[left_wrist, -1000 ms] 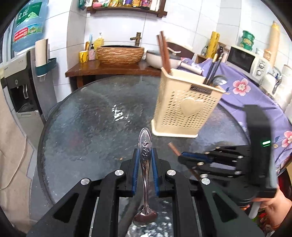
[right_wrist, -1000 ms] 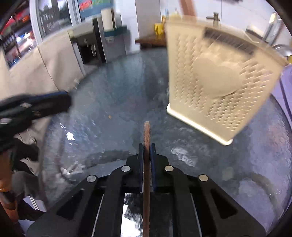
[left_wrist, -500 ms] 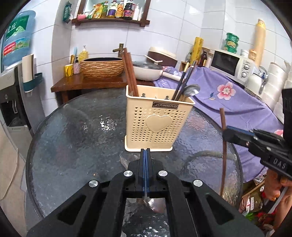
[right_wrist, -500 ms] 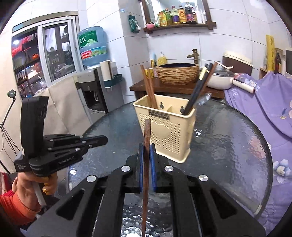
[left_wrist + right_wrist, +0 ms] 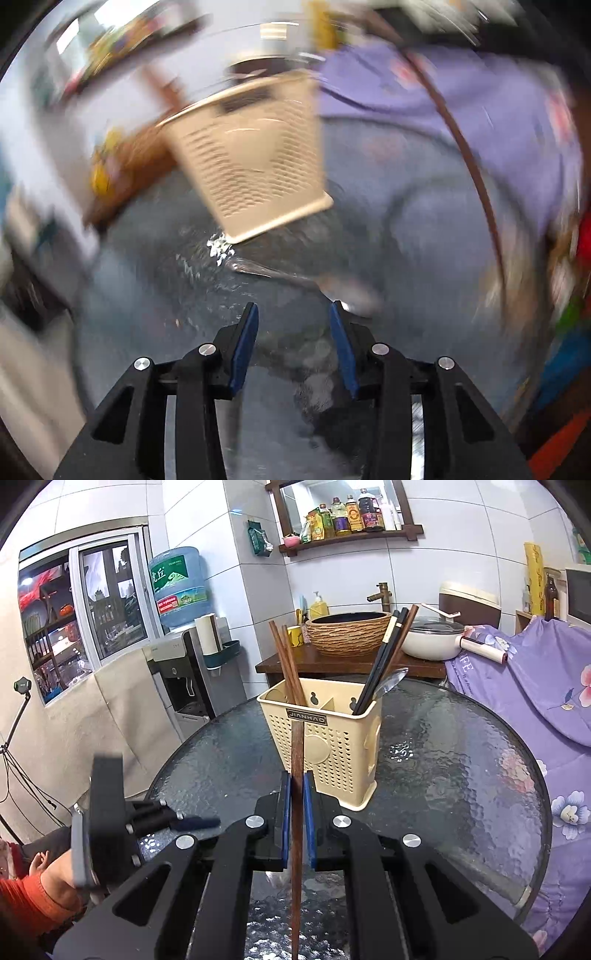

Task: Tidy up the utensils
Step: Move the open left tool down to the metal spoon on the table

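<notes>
Gripping a brown chopstick [image 5: 296, 794] between its blue-padded fingers, my right gripper [image 5: 296, 794] holds it upright just in front of the cream holder [image 5: 325, 746]. The stick's top end overlaps the holder's front wall below the label; I cannot tell whether it touches. The holder stands on the round glass surface [image 5: 461, 775], with two brown chopsticks [image 5: 286, 664] leaning in its left compartment and dark chopsticks [image 5: 384, 661] plus a spoon [image 5: 393, 679] in its right one.

My left gripper [image 5: 293, 314] has its fingers spread wide with nothing between them. That view is badly smeared by blur, but I can make out the holder [image 5: 251, 162] tilted in frame ahead of the fingers and a silvery utensil [image 5: 280, 273], probably a spoon, lying on the glass [image 5: 424, 229] between the holder and the fingers. From the right camera, the left gripper [image 5: 192, 823] sits low to the holder's left, over the edge of the surface, held by a hand [image 5: 55, 875] in an orange sleeve.
</notes>
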Demonstrator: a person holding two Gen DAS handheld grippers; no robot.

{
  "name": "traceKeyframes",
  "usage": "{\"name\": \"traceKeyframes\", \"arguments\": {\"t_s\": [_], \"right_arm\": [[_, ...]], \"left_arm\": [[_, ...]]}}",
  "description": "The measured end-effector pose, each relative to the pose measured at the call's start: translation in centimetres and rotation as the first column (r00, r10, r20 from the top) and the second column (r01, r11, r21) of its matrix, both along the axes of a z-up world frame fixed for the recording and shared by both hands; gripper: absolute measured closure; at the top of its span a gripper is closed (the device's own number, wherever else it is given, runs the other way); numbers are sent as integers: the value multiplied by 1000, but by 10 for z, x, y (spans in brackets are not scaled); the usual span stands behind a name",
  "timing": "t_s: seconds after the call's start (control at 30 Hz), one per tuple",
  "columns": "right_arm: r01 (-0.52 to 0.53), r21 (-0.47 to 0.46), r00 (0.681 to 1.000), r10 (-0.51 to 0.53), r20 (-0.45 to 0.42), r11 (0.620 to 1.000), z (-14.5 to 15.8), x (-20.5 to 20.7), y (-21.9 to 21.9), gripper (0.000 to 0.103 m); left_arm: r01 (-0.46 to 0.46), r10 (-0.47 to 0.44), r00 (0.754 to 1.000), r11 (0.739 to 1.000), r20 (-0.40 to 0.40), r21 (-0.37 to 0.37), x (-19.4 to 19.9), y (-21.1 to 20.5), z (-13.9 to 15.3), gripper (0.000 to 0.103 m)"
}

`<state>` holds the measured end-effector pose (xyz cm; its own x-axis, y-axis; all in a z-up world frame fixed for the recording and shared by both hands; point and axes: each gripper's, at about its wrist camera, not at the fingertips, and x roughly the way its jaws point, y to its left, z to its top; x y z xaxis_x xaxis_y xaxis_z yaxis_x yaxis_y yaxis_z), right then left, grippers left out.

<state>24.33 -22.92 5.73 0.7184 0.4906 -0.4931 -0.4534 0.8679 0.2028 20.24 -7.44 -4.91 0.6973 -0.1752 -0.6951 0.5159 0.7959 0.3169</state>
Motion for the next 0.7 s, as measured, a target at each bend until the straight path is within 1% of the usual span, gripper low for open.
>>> {"name": "traceKeyframes", "arguments": {"t_s": [0.03,0.07,0.1,0.13,0.17,0.23,0.3,0.33,0.4,0.43,0.5,0.57,0.6,0.63,0.67,0.7], "right_arm": [[0,0,1000,0,-3,1000,0,0,1,95],[1,-2,1000,-1,-5,1000,0,-1,0,95],[1,-3,1000,-1,-7,1000,-1,-1,0,95],[0,-3,1000,0,-7,1000,-1,-2,1,95],[0,-1,1000,0,-7,1000,-2,-2,1,95],[0,5,1000,0,-10,1000,-2,-2,2,95],[1,11,1000,-1,-16,1000,-4,-1,1,95],[3,11,1000,-3,-20,1000,-4,0,1,95],[7,11,1000,-7,-26,1000,-5,1,2,95],[7,15,999,-6,-31,1000,-5,2,1,95],[7,28,999,-6,-43,1000,-6,5,1,95],[13,30,999,-12,-46,999,-7,7,1,95],[14,32,999,-13,-47,999,-7,7,1,95],[15,33,999,-13,-48,999,-7,7,1,95],[18,35,999,-16,-47,999,-8,7,0,95],[23,35,999,-21,-46,999,-8,7,-1,95]], "left_arm": [[84,-95,993,987,76,137,-12,-9,-11,62],[123,-150,982,969,113,213,-18,-13,-18,62],[171,-223,965,935,139,310,-25,-17,-28,61],[193,-256,957,915,140,355,-27,-19,-33,61],[220,-294,947,889,132,402,-28,-20,-39,61],[260,-343,931,866,128,428,-28,-22,-43,61],[282,-364,923,858,122,429,-26,-22,-44,61],[300,-382,917,848,111,438,-24,-23,-47,61],[312,-408,904,832,124,459,-23,-27,-51,62],[313,-412,902,829,128,463,-23,-32,-51,63],[320,-411,903,837,124,444,-17,-40,-50,63],[324,-412,903,839,121,438,-11,-50,-51,69],[325,-410,905,840,115,435,-9,-52,-51,76],[327,-401,910,846,100,421,-5,-56,-51,84],[330,-398,913,852,91,407,-3,-59,-51,86],[335,-394,916,859,80,388,-1,-63,-50,93]]}}
